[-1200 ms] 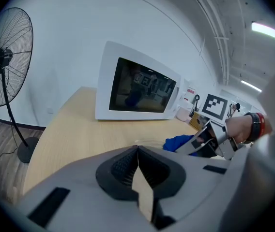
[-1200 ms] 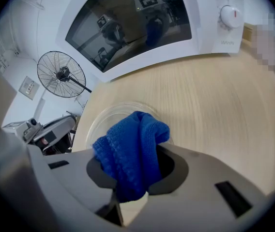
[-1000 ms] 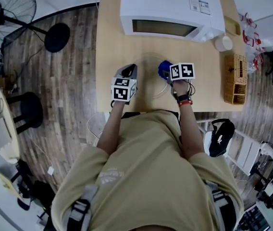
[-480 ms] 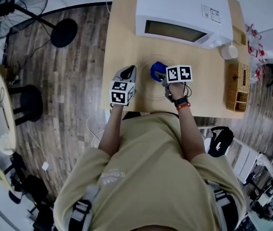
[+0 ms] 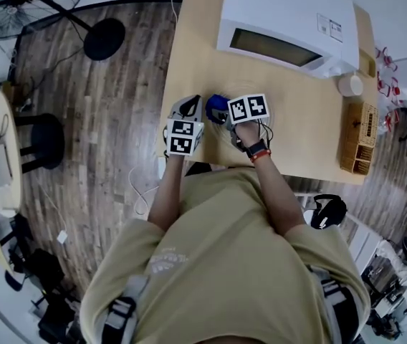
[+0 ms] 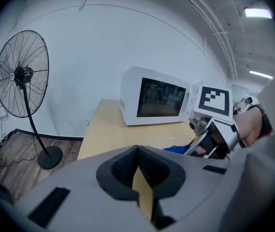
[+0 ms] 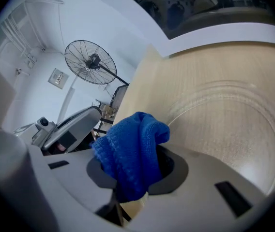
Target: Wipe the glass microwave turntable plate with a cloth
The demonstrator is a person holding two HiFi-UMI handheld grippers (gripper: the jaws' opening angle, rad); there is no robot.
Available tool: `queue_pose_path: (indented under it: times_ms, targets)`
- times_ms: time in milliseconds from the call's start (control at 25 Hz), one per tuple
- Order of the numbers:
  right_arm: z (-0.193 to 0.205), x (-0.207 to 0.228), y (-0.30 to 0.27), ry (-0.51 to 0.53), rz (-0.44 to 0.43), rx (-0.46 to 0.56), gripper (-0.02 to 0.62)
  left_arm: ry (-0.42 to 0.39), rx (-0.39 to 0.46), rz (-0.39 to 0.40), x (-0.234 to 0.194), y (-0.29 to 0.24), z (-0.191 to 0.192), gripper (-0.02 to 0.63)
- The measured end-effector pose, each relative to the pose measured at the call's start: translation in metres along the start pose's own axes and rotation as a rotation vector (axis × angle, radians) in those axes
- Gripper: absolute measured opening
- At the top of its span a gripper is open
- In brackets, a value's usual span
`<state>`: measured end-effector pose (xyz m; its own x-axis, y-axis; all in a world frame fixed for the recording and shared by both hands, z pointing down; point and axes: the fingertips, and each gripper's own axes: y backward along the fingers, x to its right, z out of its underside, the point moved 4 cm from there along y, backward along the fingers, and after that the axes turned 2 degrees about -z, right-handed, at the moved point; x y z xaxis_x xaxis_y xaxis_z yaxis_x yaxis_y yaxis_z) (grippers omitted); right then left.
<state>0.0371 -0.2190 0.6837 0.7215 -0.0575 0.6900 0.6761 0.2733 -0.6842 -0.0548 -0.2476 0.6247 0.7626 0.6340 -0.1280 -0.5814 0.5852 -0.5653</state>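
The clear glass turntable plate (image 7: 234, 124) lies flat on the wooden table (image 5: 304, 138); in the head view it is hard to make out under my right hand. My right gripper (image 5: 223, 115) is shut on a bunched blue cloth (image 7: 130, 156), which it holds over the plate's left rim. The cloth (image 5: 216, 107) shows just left of the marker cube. My left gripper (image 5: 191, 104) rests close beside it on the left, off the plate, its jaws shut with nothing between them. The left gripper view shows the right gripper (image 6: 210, 139) and a bit of cloth (image 6: 181, 149).
A white microwave (image 5: 286, 27) stands at the back of the table, door closed. A white cup (image 5: 349, 84) and a wicker basket (image 5: 358, 138) sit at the right end. A standing fan (image 6: 21, 74) and a black stool (image 5: 42, 142) are on the floor to the left.
My right gripper has carried the blue cloth leftward across the plate, closing in on the left gripper. The left gripper has stayed where it was.
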Motion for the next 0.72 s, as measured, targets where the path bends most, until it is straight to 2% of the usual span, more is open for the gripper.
queue_pose_path:
  times_ms: [320,720]
  targets:
    - [0.006,0.0,-0.019,0.016,0.032,-0.054,0.109,0.043,0.013,-0.028,-0.01,0.004,0.0,0.018]
    - [0.006,0.01,-0.01,0.0,0.048,-0.052,0.109,0.046,0.009,0.003,0.002,-0.004,-0.001,0.018]
